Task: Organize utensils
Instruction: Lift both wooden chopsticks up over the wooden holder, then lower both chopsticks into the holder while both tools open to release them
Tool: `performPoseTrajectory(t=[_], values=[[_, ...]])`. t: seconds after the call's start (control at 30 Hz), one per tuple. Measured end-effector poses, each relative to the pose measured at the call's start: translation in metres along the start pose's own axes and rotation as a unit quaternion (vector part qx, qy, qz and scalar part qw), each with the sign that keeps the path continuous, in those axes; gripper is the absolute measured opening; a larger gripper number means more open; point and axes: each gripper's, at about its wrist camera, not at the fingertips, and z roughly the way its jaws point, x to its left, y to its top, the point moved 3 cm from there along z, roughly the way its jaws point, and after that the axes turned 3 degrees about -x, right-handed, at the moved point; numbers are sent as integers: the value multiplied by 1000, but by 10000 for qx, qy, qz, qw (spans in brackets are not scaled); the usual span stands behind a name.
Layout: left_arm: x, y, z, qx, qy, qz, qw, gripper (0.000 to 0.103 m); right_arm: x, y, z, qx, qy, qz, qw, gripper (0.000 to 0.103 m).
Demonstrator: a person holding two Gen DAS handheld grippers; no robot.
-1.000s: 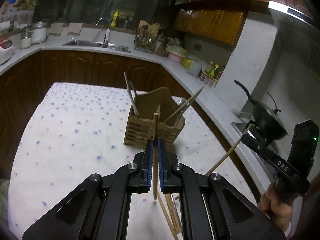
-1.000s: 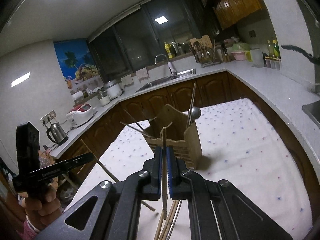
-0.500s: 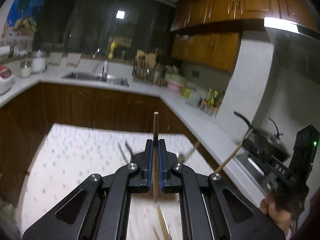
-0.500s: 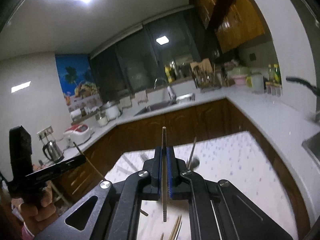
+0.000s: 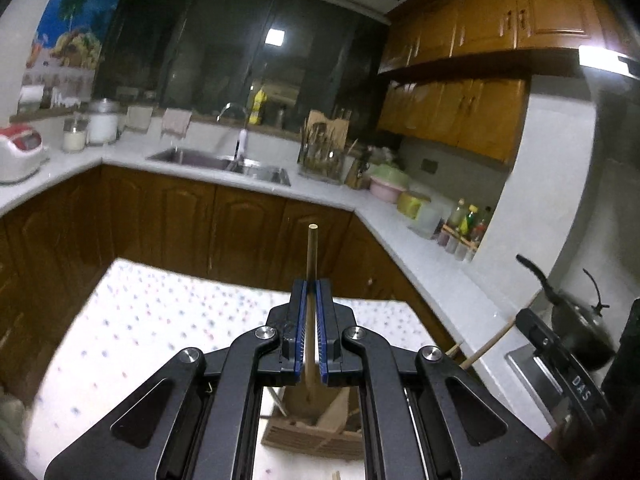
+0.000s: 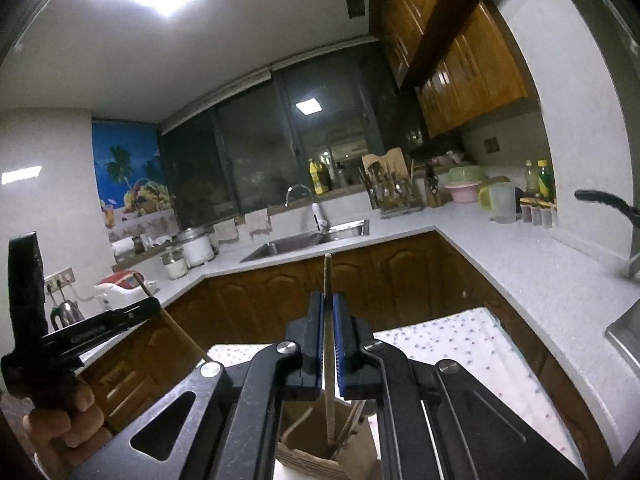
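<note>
Above the wooden holder [image 5: 316,428] at 6 o'clock, both grippers, left [image 5: 311,312] and right [image 6: 329,320], clench chopsticks [image 5: 311,272] [image 6: 328,280]; lowering together, the sticks may collide or miss the slots.

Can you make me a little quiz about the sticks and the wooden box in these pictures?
1. True or false: the left gripper is shut on a chopstick.
2. What does the right gripper hold? A) a spoon B) a chopstick C) nothing
3. Fill in: the wooden holder sits on the dotted ____.

Key
1. True: its jaws pinch the stick, which points up.
2. B. The lower end of this stick hangs at the holder's opening, seen in the right wrist view.
3. Cloth.
</note>
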Motion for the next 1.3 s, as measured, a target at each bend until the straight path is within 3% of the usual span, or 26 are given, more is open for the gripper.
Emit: performPoseTrajectory(t=[0.37, 0.93, 1.0, 1.07, 1.13, 1.3], values=[[6, -60, 33, 674, 52, 11, 9977, 4, -9, -59, 26, 539, -36, 92, 9985, 5], [8, -61, 35, 836, 111, 80, 9964, 7, -12, -74, 37, 873, -6, 213, 9960, 6], [8, -60, 34, 863, 63, 53, 9962, 14, -13, -74, 36, 894, 41, 266, 9956, 10], [8, -57, 30, 801, 39, 38, 9968, 28, -15, -71, 32, 838, 15, 292, 9961, 14], [7, -54, 21, 697, 29, 47, 9976, 39, -16, -67, 27, 784, 53, 347, 9963, 33], [5, -43, -7, 407, -63, 18, 9992, 61, -18, -54, 9, 558, 144, 473, 9972, 57]])
